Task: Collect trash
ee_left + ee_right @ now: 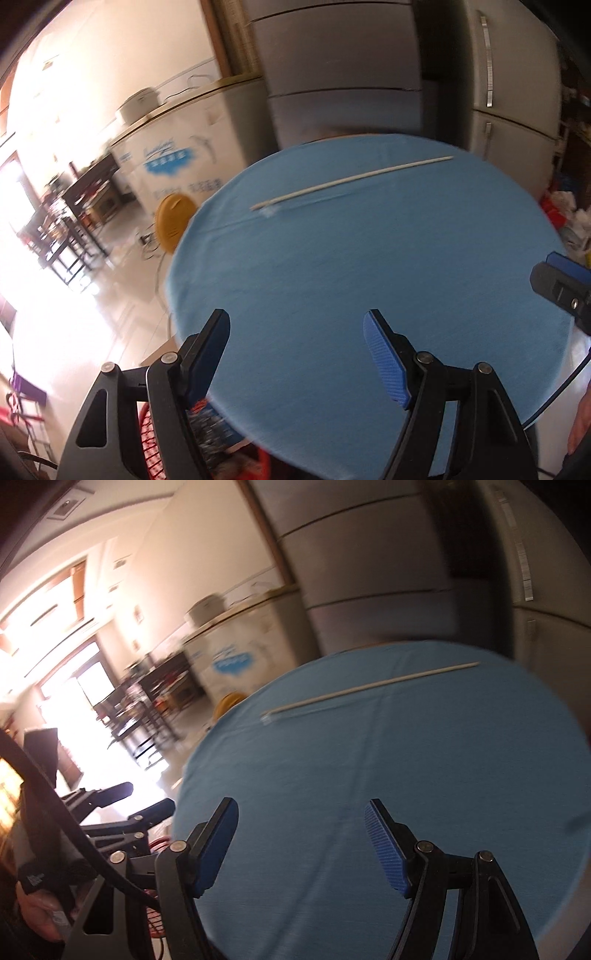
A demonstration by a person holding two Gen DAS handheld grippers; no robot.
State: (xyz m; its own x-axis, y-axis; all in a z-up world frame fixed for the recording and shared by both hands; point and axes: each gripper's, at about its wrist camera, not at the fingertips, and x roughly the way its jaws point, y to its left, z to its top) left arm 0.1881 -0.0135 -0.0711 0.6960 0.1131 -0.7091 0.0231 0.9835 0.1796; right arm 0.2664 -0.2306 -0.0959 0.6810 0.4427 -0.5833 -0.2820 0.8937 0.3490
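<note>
While fridges [343, 66] stand behind, stick [351, 181] lies unobstructed

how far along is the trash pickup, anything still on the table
Mostly cleared: the round blue table shows only one item, a long thin white stick with a small clear scrap at its near end, lying on the far side. Nothing is in hand: the left gripper and the right gripper are both open and empty over the near edge. Left to do: pick up that stick.
</note>
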